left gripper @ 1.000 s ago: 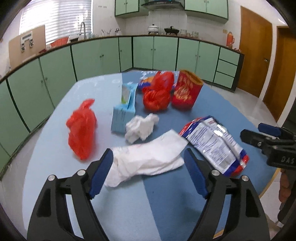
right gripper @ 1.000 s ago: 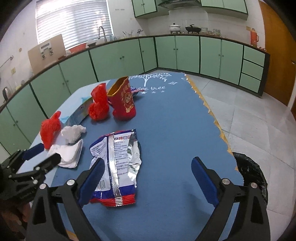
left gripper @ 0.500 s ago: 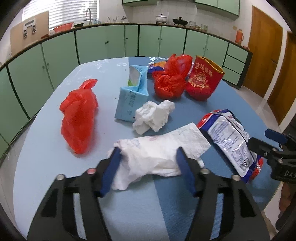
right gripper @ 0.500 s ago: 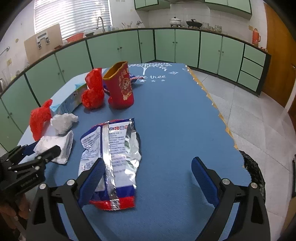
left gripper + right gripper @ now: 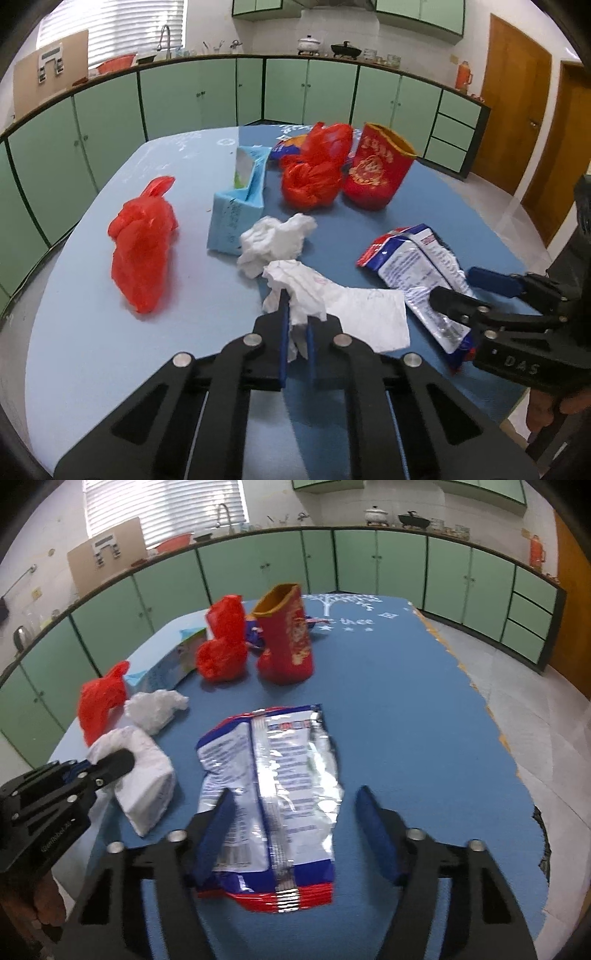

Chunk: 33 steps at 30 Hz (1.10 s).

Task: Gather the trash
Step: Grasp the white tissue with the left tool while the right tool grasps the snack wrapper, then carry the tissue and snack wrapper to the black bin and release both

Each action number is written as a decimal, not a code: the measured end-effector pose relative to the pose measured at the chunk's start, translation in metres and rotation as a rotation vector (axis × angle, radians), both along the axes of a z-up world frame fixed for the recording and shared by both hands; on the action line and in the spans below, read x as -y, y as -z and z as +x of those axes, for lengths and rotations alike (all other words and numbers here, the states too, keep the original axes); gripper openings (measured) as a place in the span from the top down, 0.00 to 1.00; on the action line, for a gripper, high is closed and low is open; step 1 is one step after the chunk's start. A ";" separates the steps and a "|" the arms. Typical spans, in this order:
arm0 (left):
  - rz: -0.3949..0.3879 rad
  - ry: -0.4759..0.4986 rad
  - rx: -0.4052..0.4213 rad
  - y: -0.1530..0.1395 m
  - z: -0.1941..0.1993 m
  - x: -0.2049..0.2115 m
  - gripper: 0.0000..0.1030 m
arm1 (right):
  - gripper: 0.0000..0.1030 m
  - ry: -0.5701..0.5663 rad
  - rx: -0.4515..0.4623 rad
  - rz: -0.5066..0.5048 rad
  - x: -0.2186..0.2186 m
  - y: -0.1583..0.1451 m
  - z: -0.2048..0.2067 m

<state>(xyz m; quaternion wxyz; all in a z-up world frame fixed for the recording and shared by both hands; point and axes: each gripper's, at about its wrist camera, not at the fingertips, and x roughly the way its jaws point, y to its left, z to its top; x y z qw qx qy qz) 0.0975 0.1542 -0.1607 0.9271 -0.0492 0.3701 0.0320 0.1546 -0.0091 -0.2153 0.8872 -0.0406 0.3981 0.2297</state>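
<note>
My left gripper (image 5: pixel 295 325) is shut on a flat white paper napkin (image 5: pixel 354 310), pinching its bunched near end; the napkin also shows in the right wrist view (image 5: pixel 147 771). My right gripper (image 5: pixel 295 823) is open, its fingers on either side of the near half of a silver, blue and red snack bag (image 5: pixel 273 775), which lies flat on the blue table (image 5: pixel 406 716). The bag also shows in the left wrist view (image 5: pixel 417 266). A crumpled white tissue (image 5: pixel 273 240) lies just beyond the napkin.
Two red plastic bags (image 5: pixel 142 236) (image 5: pixel 314 170), a light blue tissue box (image 5: pixel 240 199) and a red pouch (image 5: pixel 376 170) lie further back on the table. A black bin bag (image 5: pixel 543 849) is on the floor past the table's right edge. Green cabinets line the walls.
My left gripper has closed on the napkin and bunched it up. My right gripper has moved forward over the snack bag and its fingers have narrowed around it.
</note>
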 end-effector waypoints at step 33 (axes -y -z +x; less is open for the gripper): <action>-0.010 0.190 0.189 -0.066 0.008 0.077 0.94 | 0.95 0.070 0.187 0.117 0.079 -0.091 -0.020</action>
